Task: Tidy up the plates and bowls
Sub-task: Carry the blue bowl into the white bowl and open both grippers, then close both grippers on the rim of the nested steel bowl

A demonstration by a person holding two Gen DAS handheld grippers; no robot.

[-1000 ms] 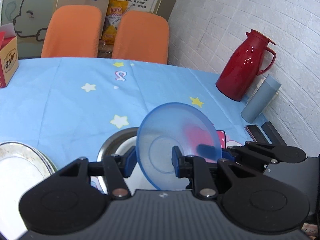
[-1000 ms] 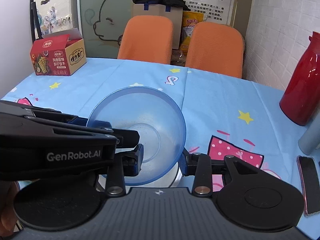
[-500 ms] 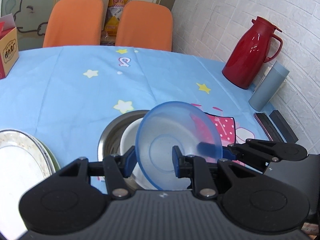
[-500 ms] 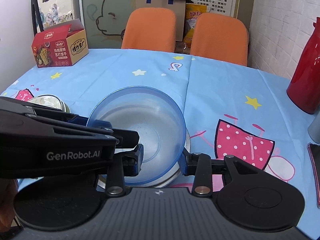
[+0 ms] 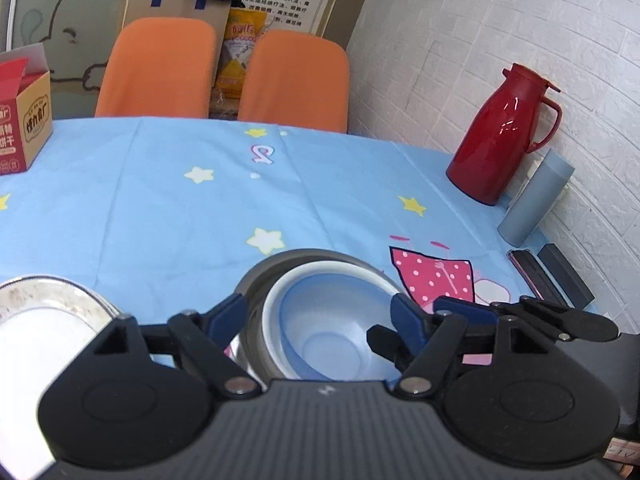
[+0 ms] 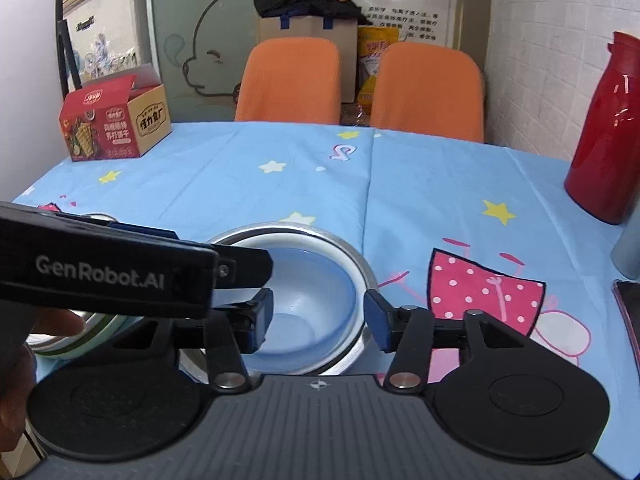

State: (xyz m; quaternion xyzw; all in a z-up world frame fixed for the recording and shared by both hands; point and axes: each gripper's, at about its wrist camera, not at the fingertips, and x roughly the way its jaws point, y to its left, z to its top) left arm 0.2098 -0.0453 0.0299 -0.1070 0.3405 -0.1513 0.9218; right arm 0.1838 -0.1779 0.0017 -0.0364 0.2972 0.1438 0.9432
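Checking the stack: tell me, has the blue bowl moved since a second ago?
Yes. The blue bowl dropped from between the opening grippers into the white bowl, nested in the steel bowl.

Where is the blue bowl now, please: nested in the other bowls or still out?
Nested: the blue bowl sits upright inside the white bowl.

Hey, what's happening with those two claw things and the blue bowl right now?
Left gripper and right gripper both opening, nothing pinched. Blue bowl nested in white bowl inside steel bowl. Nothing in the way.
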